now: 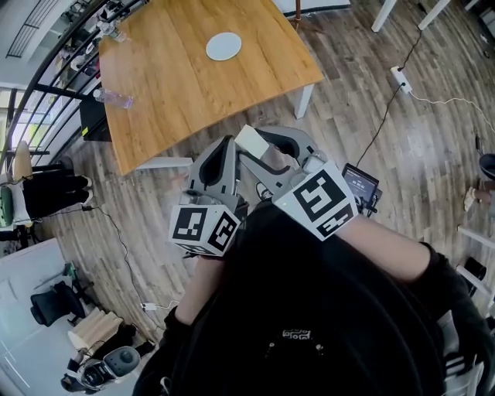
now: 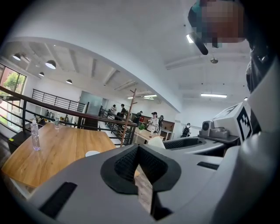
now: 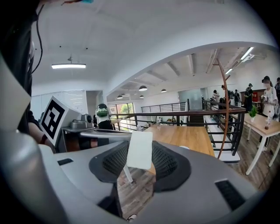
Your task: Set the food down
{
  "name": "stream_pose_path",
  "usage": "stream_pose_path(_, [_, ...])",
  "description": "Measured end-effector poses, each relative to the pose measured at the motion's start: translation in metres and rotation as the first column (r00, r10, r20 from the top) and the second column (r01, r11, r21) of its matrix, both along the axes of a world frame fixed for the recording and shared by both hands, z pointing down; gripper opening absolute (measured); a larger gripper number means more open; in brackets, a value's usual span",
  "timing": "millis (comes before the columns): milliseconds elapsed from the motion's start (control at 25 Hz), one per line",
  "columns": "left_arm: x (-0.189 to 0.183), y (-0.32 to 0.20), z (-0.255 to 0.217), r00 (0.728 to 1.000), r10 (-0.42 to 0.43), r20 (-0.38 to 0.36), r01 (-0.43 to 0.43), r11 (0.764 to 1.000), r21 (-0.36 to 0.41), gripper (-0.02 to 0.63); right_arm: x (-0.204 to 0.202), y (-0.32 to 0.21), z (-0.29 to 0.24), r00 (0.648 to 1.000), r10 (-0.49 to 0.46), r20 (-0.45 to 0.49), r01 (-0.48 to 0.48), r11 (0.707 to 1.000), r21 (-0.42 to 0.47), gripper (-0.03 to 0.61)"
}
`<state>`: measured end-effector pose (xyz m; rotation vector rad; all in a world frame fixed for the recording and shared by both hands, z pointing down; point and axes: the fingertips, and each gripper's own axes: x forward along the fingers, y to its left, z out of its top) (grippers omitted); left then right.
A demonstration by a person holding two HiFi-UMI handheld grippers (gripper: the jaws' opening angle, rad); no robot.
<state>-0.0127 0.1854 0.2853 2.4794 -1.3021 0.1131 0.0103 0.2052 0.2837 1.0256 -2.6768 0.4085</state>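
The food [image 1: 251,141] is a flat white slab on a thin stick. It stands upright between the pads of my right gripper [image 1: 261,147], which is shut on it, and it fills the middle of the right gripper view [image 3: 140,150]. My left gripper [image 1: 224,155] hangs just to its left with its tips together and nothing between them [image 2: 138,151]. I hold both grippers close to my chest, above the plank floor and short of the wooden table [image 1: 170,93]. A white plate [image 1: 223,46] lies near the table's far side.
A clear water bottle [image 1: 114,97] lies at the table's left edge, and a black railing [image 1: 54,69] runs behind it. A white power strip [image 1: 400,77] and its cable cross the floor at the right. White table legs [image 1: 383,15] stand further back.
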Motion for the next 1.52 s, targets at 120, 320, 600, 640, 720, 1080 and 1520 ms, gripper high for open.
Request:
stream_pose_path(120, [-0.016,-0.013,-0.001,1.0,0.003,-0.011,-0.003,1.0,0.002,0.002,-0.016,-0.012,-0.001,1.0,0.004,-0.01,-0.004,1.0,0.002,0.178])
stream_pose_path(320, [-0.04,-0.024,0.0,0.999,0.014,-0.03,-0.014,1.0,0.008,0.002,-0.041,-0.024,0.0,0.999,0.01,-0.033,-0.01,1.0,0.004,0.178])
stream_pose_path(600, [-0.077,-0.039,0.004,0.998,0.02,-0.056,-0.02,1.0,0.008,0.002,-0.078,-0.038,0.002,0.998,0.017,-0.066,-0.017,1.0,0.009,0.178])
stream_pose_path(640, [-0.081,-0.04,0.005,0.998,0.022,-0.06,-0.022,1.0,0.008,0.002,-0.082,-0.039,0.003,0.997,0.019,-0.071,-0.018,1.0,0.011,0.178])
stream_pose_path(720, [-0.09,-0.041,0.008,0.997,0.024,-0.068,-0.024,1.0,0.006,0.002,-0.091,-0.04,0.006,0.997,0.021,-0.079,-0.021,1.0,0.011,0.178])
stream_pose_path(1080, [-0.119,-0.048,0.016,0.994,0.007,-0.108,-0.009,1.0,-0.017,0.002,-0.121,-0.044,0.012,0.994,-0.014,-0.112,0.012,1.0,-0.011,0.178])
stream_pose_path(1520, [-0.126,-0.071,0.015,0.996,-0.035,-0.086,0.033,0.999,-0.02,0.002,-0.127,-0.068,0.012,0.992,-0.068,-0.102,0.068,0.998,-0.008,0.178])
